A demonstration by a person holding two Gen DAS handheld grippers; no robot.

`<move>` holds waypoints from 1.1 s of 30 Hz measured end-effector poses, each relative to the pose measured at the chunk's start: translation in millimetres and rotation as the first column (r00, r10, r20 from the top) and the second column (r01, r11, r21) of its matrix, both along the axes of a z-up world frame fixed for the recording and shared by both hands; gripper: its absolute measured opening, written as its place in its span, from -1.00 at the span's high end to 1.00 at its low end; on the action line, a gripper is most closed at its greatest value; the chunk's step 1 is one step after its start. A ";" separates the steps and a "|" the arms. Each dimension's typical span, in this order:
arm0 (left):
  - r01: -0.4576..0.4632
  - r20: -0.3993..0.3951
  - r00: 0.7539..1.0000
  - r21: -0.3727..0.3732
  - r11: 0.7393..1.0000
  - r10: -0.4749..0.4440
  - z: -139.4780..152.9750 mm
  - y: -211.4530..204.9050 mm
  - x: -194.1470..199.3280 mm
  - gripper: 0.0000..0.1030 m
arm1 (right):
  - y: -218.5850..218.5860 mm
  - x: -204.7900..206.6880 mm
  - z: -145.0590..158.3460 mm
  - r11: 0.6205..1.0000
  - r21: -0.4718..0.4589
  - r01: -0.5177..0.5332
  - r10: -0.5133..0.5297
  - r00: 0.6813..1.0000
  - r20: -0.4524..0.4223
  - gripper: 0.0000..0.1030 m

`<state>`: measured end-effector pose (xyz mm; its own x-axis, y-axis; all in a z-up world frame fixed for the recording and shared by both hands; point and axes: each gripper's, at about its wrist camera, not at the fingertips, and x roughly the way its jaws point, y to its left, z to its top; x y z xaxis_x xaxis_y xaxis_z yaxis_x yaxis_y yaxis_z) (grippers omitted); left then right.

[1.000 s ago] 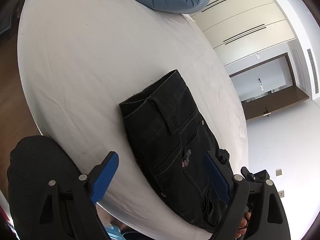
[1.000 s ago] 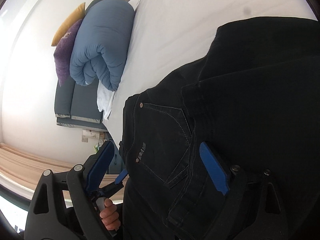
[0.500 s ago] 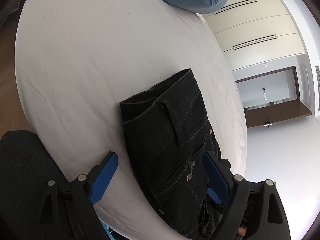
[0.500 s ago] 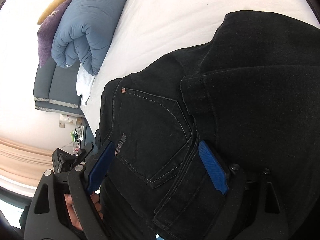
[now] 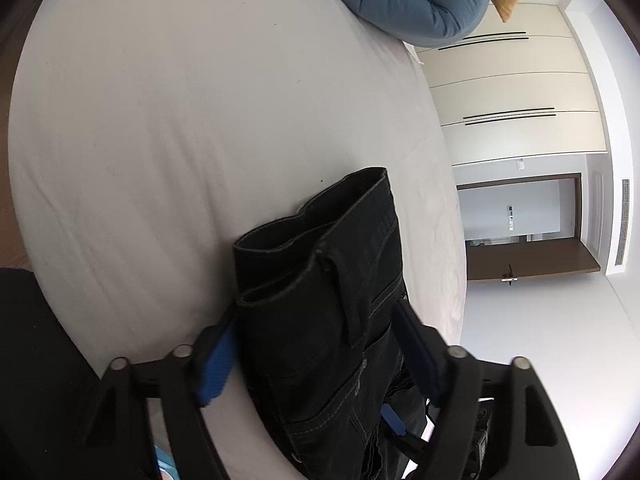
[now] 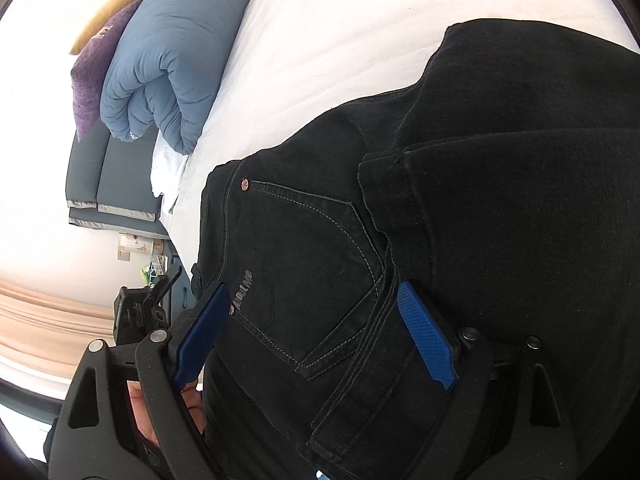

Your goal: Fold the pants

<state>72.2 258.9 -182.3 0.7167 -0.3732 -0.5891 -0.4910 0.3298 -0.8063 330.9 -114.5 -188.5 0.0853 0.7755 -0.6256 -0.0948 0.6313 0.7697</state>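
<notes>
Since a second ago, my left tool (image 5: pixel 320 356) has dropped closer over the folded stack and its jaws are closing, the pants (image 5: pixel 320 320) between the blue pads; pads look just at the fabric's sides, firm clamping not confirmed.

Item: black pants, folded into a thick bundle, lying on the white bed (image 5: pixel 180 140) at its near edge, back pocket (image 6: pixel 304 272) and waistband facing up.

Item: right tool (image 6: pixel 316 336), jaws wide apart, straddling the pocket area, pads resting at the cloth without pinching it.

Item: blue duvet (image 6: pixel 172 76), rolled, at the bed's far end, with purple pillow (image 6: pixel 90 76) beside it.

Item: hand (image 6: pixel 160 416) on the other tool's grip.
</notes>
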 end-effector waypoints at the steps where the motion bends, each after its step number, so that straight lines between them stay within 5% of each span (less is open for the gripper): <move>1: -0.007 -0.001 1.000 -0.024 1.000 0.007 -4.6 2.5 2.1 -0.10 | -0.2 0.0 0.1 1.000 -0.002 0.000 0.000 1.000 0.000 -0.68; 3: -0.014 0.000 1.000 -0.063 0.998 0.014 -10.1 6.3 1.5 0.21 | -1.1 -0.3 0.3 1.000 -0.005 0.000 -0.001 1.000 -0.001 -0.68; 9: -0.001 0.014 1.000 -0.053 0.999 0.002 -5.4 6.0 3.0 0.53 | -1.9 0.4 1.2 1.000 -0.013 0.003 -0.003 1.000 -0.007 -0.67; 13: 0.023 0.037 0.999 0.018 1.000 -0.023 14.2 -0.4 6.1 0.63 | -0.6 1.0 2.6 0.999 -0.032 0.010 -0.010 1.000 -0.012 -0.67; 18: 0.090 0.078 0.991 0.204 0.975 -0.108 58.2 -26.6 15.1 0.67 | 3.3 0.3 3.9 0.998 -0.068 0.015 -0.016 1.000 -0.004 -0.68; 24: 0.186 0.101 0.965 0.393 0.900 -0.243 103.1 -75.3 28.2 0.67 | 3.1 -3.8 2.7 0.997 -0.076 0.034 -0.032 0.999 0.028 -0.68; 28: 0.235 0.095 0.944 0.475 0.848 -0.315 124.4 -104.7 36.0 0.67 | -13.6 0.7 4.1 0.997 0.017 0.071 -0.070 0.997 -0.011 -0.67; 31: 0.285 0.076 0.915 0.569 0.771 -0.395 140.9 -140.2 40.2 0.67 | -44.6 1.9 10.1 0.978 0.105 0.182 -0.175 0.982 -0.075 -0.68; 33: 0.328 0.048 0.886 0.638 0.696 -0.461 146.5 -170.7 43.1 0.67 | -59.7 1.9 19.0 0.971 0.152 0.184 -0.176 0.982 -0.064 -0.68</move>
